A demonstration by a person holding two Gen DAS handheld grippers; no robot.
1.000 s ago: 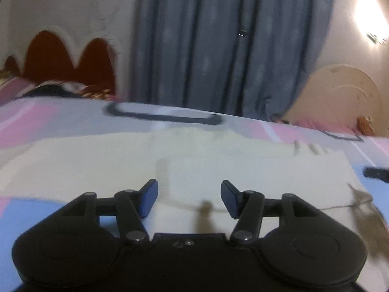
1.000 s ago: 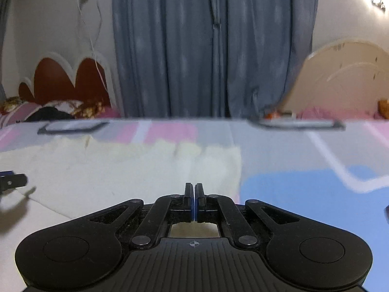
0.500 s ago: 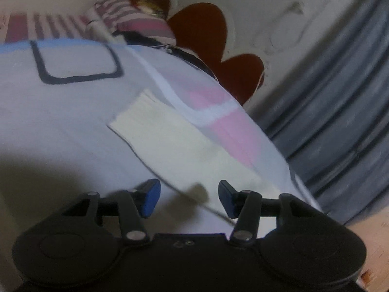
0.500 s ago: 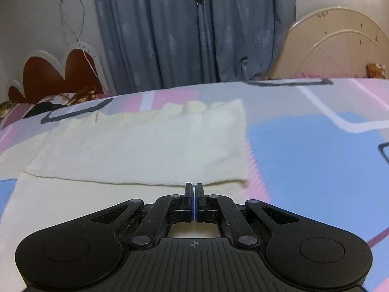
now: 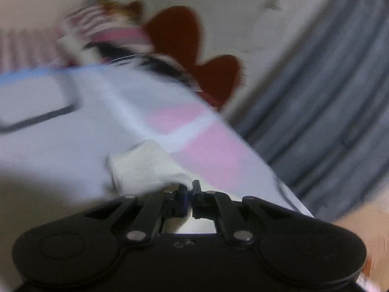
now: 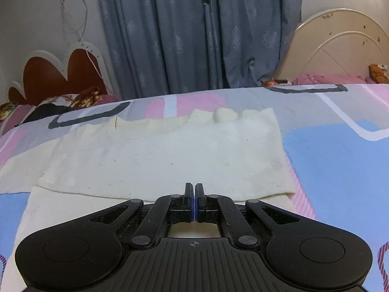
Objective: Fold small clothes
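Gripping: the left gripper has its jaws drawn nearly together on a bunched edge of the cream garment, low in the centre of the left wrist view; that frame is blurred, so the exact bite on the cloth is hard to read.
Right gripper: the right gripper has its fingers pressed flat against each other, low centre of the right wrist view, over the near edge of the cream garment; whether any cloth lies between them I cannot tell.
Garment, right wrist view: it lies spread across the middle of the frame on the bedsheet, with an upper layer folded over a lower one whose edge shows along the lower left.
Garment, left wrist view: a crumpled lobe rises just above the fingertips, slightly left of centre.
Bedsheet: patterned in pink, blue and grey blocks with white and dark outlines; it fills the left and centre of the left wrist view.
Curtain: grey-blue, top centre of the right wrist view, right side of the left wrist view.
Headboards: a red scalloped one at the left edge, a cream arched one at the upper right.
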